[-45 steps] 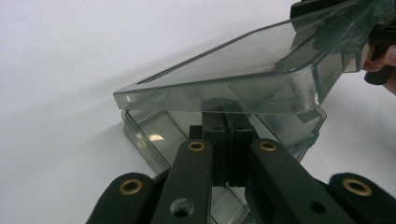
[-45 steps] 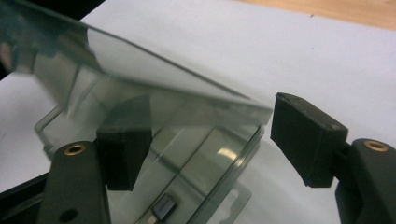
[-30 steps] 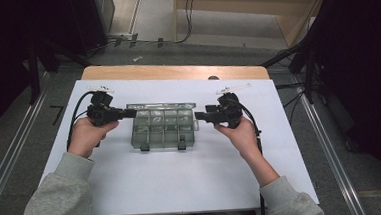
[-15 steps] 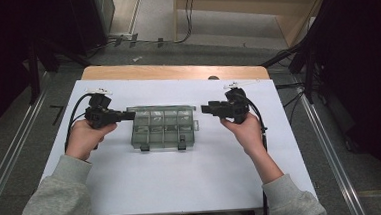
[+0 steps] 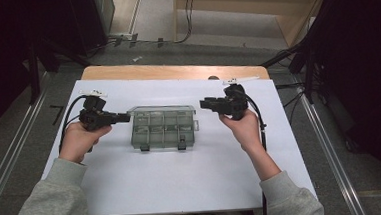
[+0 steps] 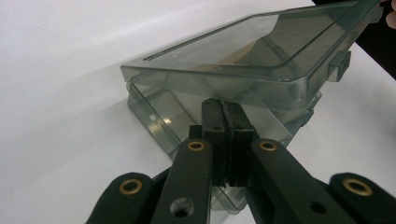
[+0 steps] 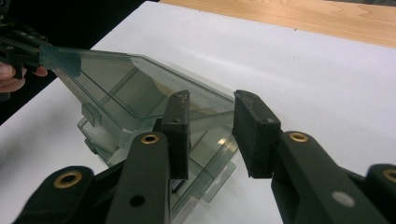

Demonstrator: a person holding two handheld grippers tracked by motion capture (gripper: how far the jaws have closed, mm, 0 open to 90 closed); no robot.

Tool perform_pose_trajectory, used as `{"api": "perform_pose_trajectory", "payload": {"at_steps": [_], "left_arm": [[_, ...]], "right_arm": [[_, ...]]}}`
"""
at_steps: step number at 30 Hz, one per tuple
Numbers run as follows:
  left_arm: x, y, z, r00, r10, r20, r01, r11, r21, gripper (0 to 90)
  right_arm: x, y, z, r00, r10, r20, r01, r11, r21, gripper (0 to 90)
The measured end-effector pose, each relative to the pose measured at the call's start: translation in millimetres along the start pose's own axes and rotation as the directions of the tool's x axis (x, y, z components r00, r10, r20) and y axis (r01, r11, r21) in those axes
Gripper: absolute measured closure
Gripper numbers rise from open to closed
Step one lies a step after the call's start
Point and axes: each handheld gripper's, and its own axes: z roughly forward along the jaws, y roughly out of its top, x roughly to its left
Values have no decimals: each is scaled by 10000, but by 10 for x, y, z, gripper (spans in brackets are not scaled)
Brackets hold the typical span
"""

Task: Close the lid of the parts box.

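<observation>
The left gripper (image 5: 121, 117) has its 2 black jaws pressed together with no gap and nothing pinched between the pads, as the left gripper view (image 6: 224, 122) shows; its tips sit at the left end of the clear smoky plastic compartment box (image 5: 164, 129), just under the edge of the raised lid. In that view the box lies at 12 o'clock from the jaw tips, so close that whether they touch its wall cannot be told.

The right gripper (image 5: 204, 104) stands with its jaws at a moderate gap, and they have just been closing. In the right gripper view (image 7: 211, 122) the near end of the box lies behind the gap at about 10 o'clock and lower; no pad presses on it. In the high view this gripper's tips are just beside the box's right end, at about 2 o'clock from the box's middle.

The box rests on the white sheet (image 5: 183, 183) covering the table, between the 2 grippers, its tinted lid (image 7: 135, 88) tilted up, its 2 latches facing 6 o'clock towards the person. A bare wooden table edge (image 5: 176, 71) shows at 12 o'clock.
</observation>
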Motion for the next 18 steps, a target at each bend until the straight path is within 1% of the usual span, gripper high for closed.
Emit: {"api": "perform_pose_trajectory", "payload": {"at_steps": [5, 10, 11, 14, 18], "left_arm": [[27, -21, -47, 9999, -46, -156, 46, 10000, -5, 891], [38, -33, -100, 9994, -142, -314, 135, 9997, -214, 891], [30, -29, -108, 9991, -150, -393, 140, 9995, -272, 890], [-3, -18, -115, 9992, -65, -395, 47, 9989, -468, 890], [-72, -1, -87, 9991, 88, -415, -109, 9986, -508, 891]], "right_arm": [[23, 12, 10, 10000, -22, -91, 22, 10000, 11, 687], [56, 17, 18, 9997, -173, -156, 174, 9998, 21, 725], [66, 16, 21, 9996, -219, -159, 219, 9998, 32, 733], [96, 10, 44, 9989, -405, -215, 410, 9990, 203, 777], [140, -13, 89, 9977, -582, -348, 595, 9975, 388, 831]]}}
